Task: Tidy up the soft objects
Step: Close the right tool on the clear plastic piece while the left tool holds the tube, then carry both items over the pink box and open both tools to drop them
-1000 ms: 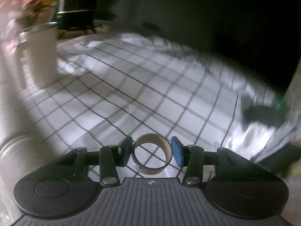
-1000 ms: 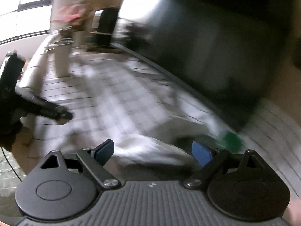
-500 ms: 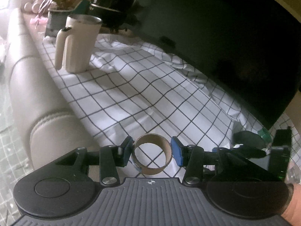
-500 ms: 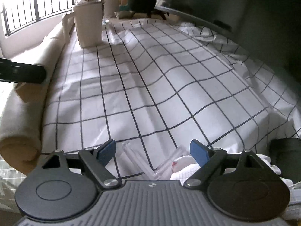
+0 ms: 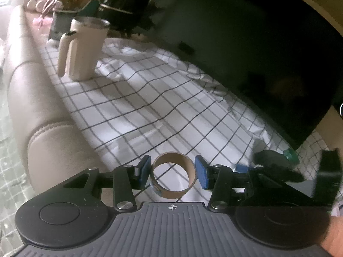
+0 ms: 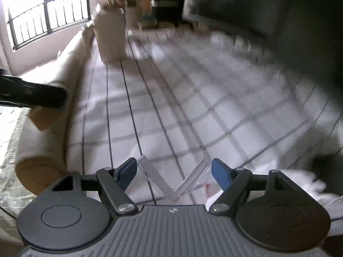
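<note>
Both jaws: left gripper [image 5: 173, 172] clamps cardboard tube [image 5: 174, 175]; right gripper's [image 6: 174, 170] closing.

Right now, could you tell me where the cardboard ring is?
In the left wrist view, the cardboard ring sits low and central between the left gripper's blue pads, above the checked cloth.

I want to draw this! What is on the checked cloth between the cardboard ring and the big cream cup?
Nothing: in the left wrist view, only bare checked cloth lies between the cardboard ring and the cream cup.
</note>
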